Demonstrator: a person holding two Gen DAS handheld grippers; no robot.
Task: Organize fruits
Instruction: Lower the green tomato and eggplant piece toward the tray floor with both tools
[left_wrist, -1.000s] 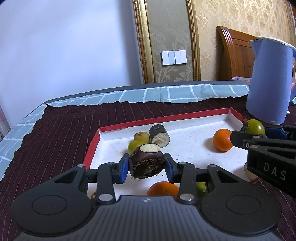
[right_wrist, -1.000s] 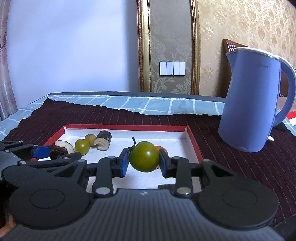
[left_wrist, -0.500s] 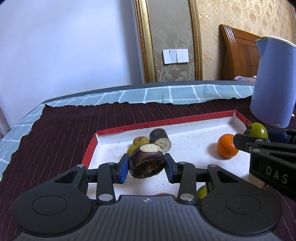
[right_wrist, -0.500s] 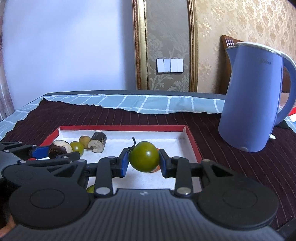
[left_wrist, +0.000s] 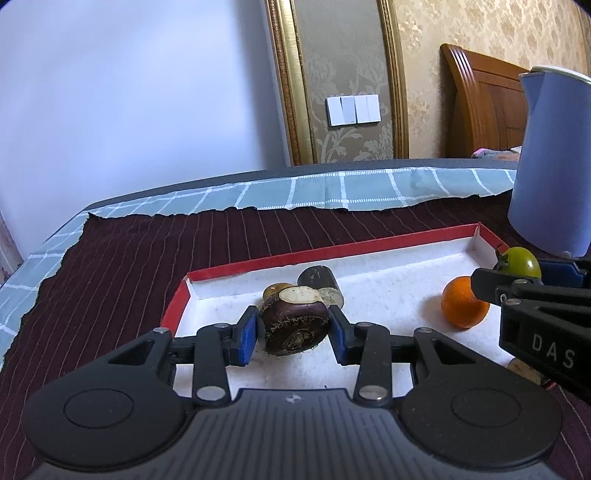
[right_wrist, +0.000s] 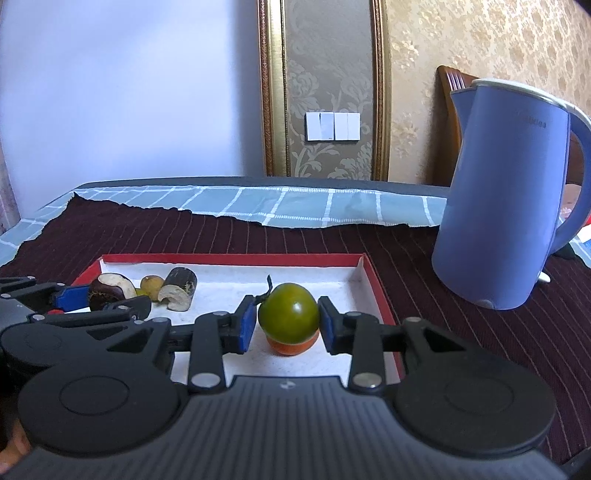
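Note:
My left gripper (left_wrist: 292, 334) is shut on a dark brown water chestnut (left_wrist: 293, 325) with a pale cut top, above the left part of a red-rimmed white tray (left_wrist: 332, 251). My right gripper (right_wrist: 287, 325) is shut on a green tomato (right_wrist: 289, 312) with a stem, above the tray's right part (right_wrist: 380, 295). An orange (left_wrist: 461, 302) lies in the tray below the tomato; it also shows in the right wrist view (right_wrist: 291, 347). A dark cut piece (right_wrist: 179, 290) and a small yellowish fruit (right_wrist: 152, 284) lie at the tray's back left.
A blue electric kettle (right_wrist: 506, 199) stands on the dark striped cloth (left_wrist: 110, 266) right of the tray. A checked blue cloth (right_wrist: 295, 210) covers the table's far edge. A wooden chair back (left_wrist: 484, 107) stands behind the table.
Both grippers have moved forward and lower over the tray, each still holding its fruit. The near orange and green fruit have dropped out of the left wrist view.

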